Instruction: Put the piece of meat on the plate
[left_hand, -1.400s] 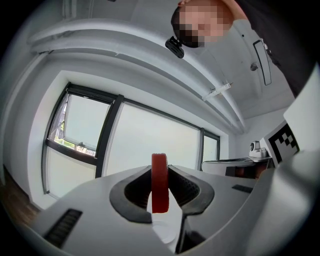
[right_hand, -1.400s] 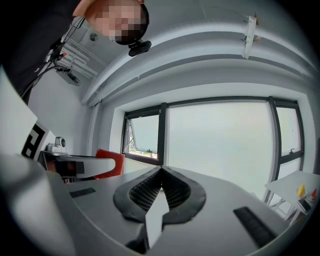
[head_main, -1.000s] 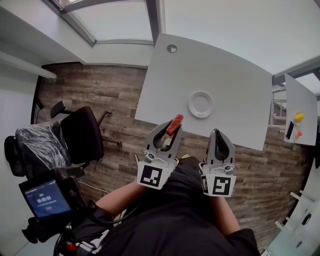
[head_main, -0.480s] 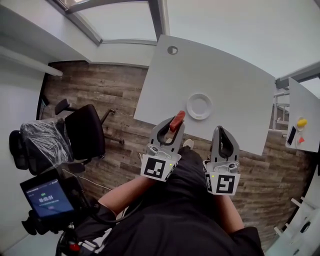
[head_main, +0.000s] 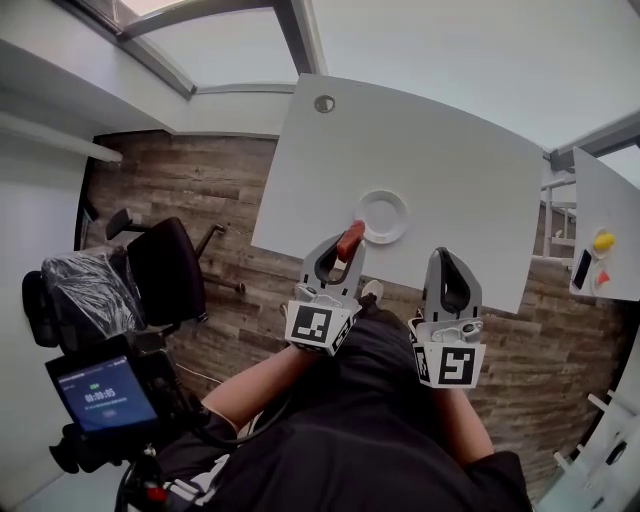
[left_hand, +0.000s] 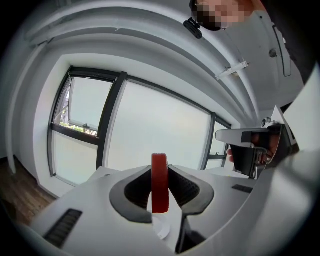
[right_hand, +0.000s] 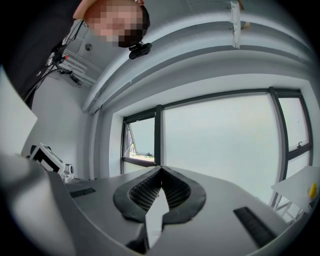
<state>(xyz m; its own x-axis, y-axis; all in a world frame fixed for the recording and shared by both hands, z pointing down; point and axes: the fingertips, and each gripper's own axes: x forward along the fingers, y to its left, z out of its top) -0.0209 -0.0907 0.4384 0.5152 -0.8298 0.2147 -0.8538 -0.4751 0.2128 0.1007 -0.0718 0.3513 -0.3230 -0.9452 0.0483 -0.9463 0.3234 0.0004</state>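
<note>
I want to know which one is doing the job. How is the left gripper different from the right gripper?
The left gripper is shut on the red piece of meat; the right gripper is shut on nothing. The left gripper's tip is close to the white plate; the right gripper is farther from it. Both are grey with a marker cube and reach over the white table.

Left gripper (head_main: 344, 250) has carried the piece of meat (head_main: 351, 238) forward, just beside the plate (head_main: 384, 200)
</note>
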